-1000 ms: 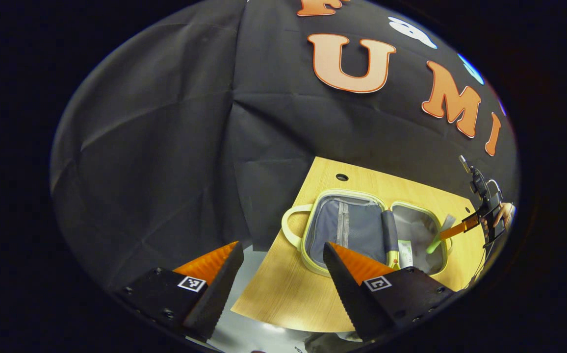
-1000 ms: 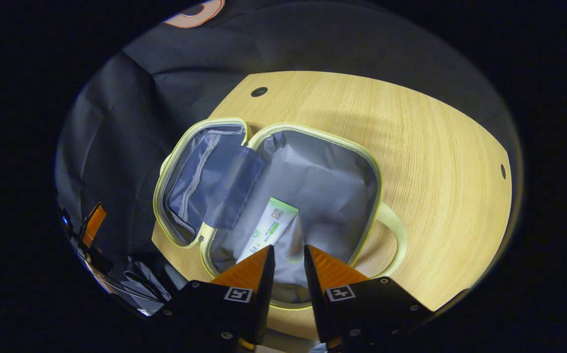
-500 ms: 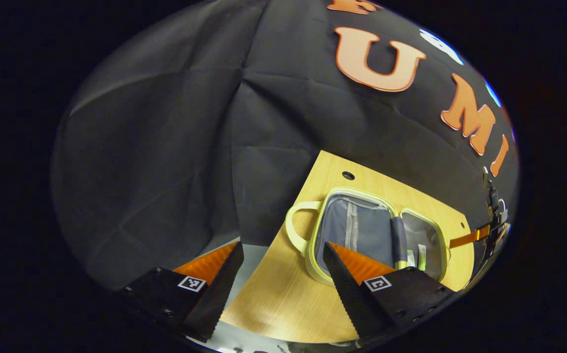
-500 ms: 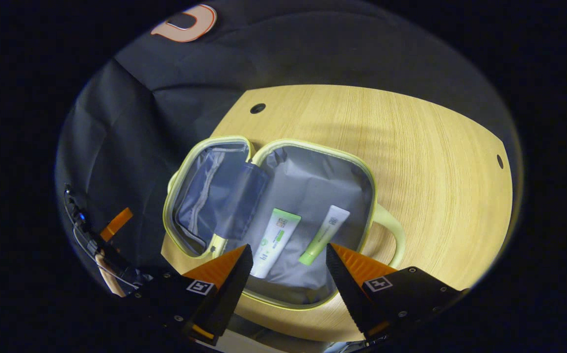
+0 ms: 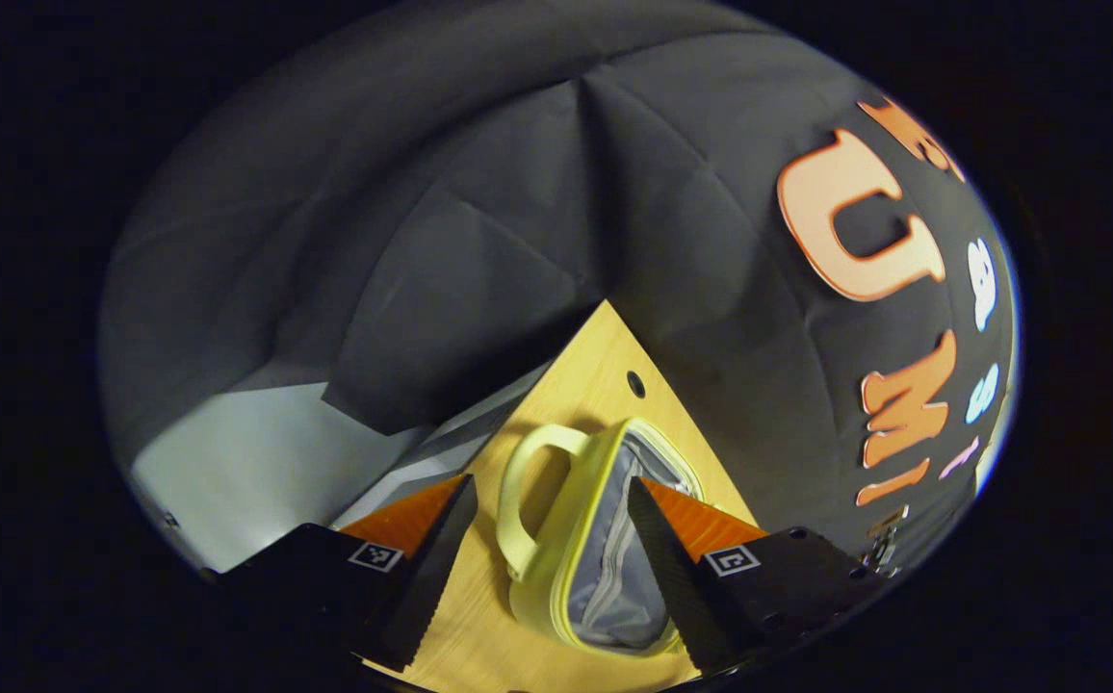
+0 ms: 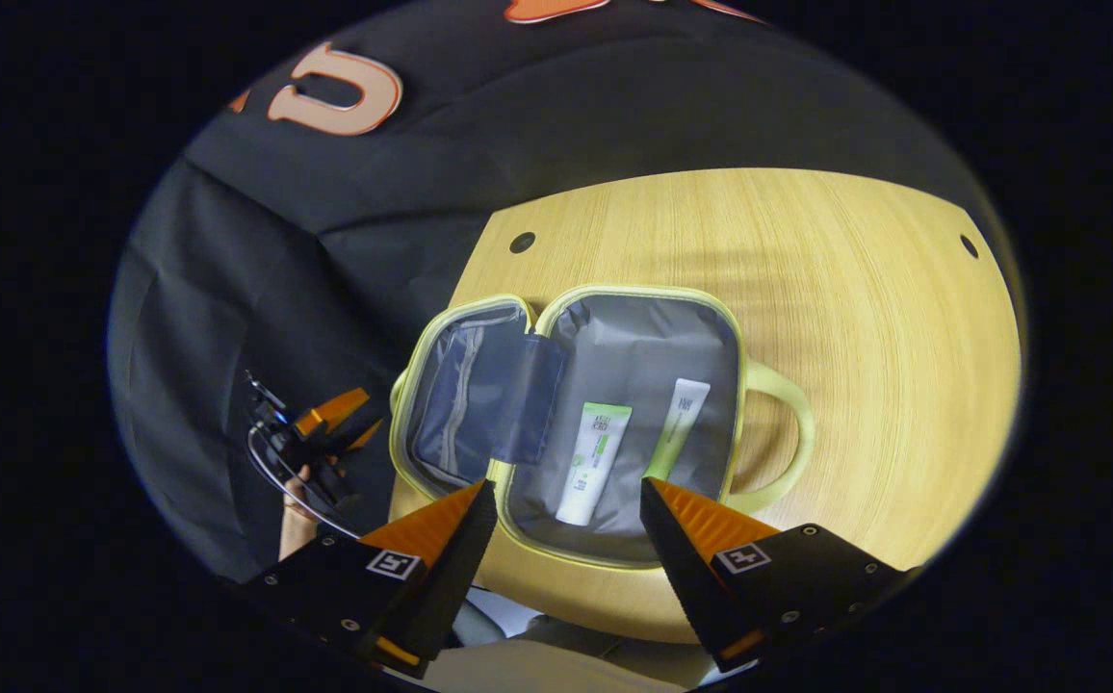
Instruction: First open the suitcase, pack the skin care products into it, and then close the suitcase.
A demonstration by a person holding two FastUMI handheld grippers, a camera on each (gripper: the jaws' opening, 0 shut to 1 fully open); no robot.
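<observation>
The left claw (image 5: 547, 553) hides part of the suitcase (image 5: 605, 568); tube (image 6: 594, 462) labels too small.

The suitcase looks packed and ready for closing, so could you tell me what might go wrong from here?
1. The left hand-held gripper is open around the lid edge and handle of the suitcase; a shallow pinch might slip.
2. The two tubes lie loose and could slide toward the rim and catch as the lid folds over.
</observation>
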